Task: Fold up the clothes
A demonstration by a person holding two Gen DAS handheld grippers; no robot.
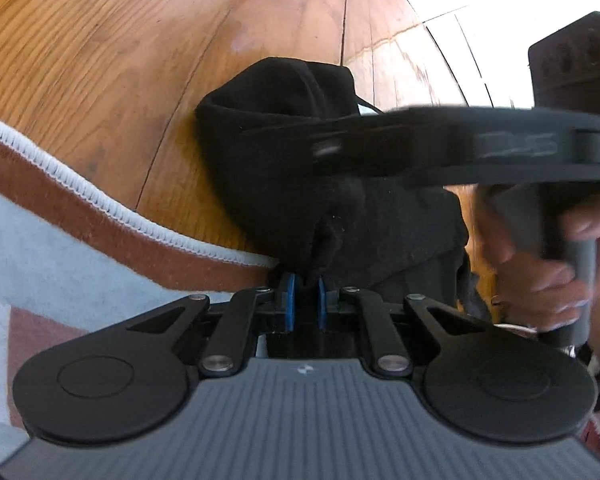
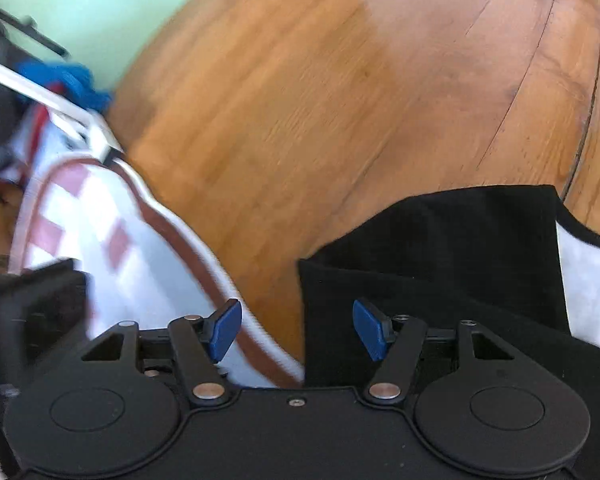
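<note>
A black garment (image 1: 300,168) lies bunched on the wooden floor (image 1: 140,60), partly over the edge of a rug. My left gripper (image 1: 305,300) is shut on a fold of it, cloth pinched between the blue pads. In the left wrist view the right gripper's body (image 1: 480,148) crosses above the garment, blurred, with a hand on its handle. In the right wrist view my right gripper (image 2: 296,330) is open and empty, its blue pads (image 2: 224,330) wide apart over the garment's (image 2: 440,264) left edge.
A rug (image 1: 60,240) with white, grey and rust patches and a white stitched border lies left of the garment; it also shows in the right wrist view (image 2: 120,240). A white patch (image 2: 588,280) lies under the garment. Blue cloth (image 2: 72,80) and a white bar sit far left.
</note>
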